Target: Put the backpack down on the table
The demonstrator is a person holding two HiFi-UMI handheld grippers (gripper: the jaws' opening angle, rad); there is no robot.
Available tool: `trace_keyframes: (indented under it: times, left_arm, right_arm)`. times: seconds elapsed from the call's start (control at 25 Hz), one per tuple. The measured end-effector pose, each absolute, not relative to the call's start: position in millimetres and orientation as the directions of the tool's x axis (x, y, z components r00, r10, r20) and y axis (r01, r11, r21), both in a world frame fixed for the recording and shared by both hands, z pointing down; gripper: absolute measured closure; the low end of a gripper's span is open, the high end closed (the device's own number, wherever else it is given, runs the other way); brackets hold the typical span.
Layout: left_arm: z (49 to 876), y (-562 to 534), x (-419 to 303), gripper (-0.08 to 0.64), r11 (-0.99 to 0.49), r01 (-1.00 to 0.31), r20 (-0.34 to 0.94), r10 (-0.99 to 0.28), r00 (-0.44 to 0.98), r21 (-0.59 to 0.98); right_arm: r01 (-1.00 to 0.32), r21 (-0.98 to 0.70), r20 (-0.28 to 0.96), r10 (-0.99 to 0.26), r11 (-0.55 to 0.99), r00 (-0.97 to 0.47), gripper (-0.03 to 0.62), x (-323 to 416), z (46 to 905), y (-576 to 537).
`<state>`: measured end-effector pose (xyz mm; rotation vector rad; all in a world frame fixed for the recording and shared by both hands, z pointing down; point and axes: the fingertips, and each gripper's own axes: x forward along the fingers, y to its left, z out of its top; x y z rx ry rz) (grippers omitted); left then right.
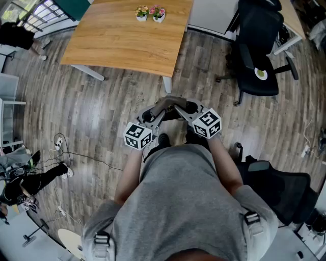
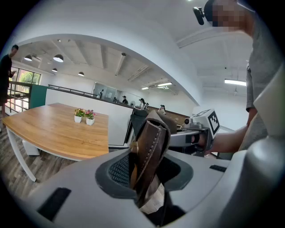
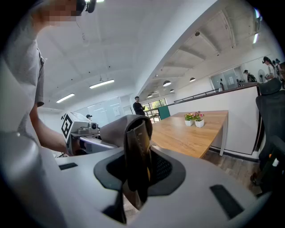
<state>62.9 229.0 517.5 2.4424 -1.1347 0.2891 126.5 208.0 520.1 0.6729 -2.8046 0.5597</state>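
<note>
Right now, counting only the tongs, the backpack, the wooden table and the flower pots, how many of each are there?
Tongs: 2 (left tongs, right tongs)
Backpack: 1
Wooden table: 1
Flower pots: 2
Total: 6

Wood table (image 1: 122, 41) w/ 2 flower pots (image 1: 150, 14) near far edge.

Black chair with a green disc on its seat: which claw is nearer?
Right. The right claw is left of and below that chair; the left claw lies farther left.
</note>
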Motion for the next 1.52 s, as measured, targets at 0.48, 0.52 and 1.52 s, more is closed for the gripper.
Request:
trace_keyframes:
  times: [0.48,0.52,1.52]
  left_arm:
    - [524,278,4,0.425,-0.616,-0.740,0.358,-0.649,0.671,0.270]
    - [523,280,1,0.426,-0.621,-0.737,0.357,-0.647,0.673,0.265]
    - [498,282,-51,0.505,-0.626,-0.735,0.255,-0.689,0.678,0.261]
  right_arm:
    - [-0.500,-0.262,0.292,-0.426,0.825,-0.856,0.502,68,527,258]
    - [-0.503,-0.258,0.291,-0.430,0.825,-0.855,0.500,65,526,261]
    - [-0.557,-0.177,0.247,-0.511,0.811,-0.823,0.353,38,507,264]
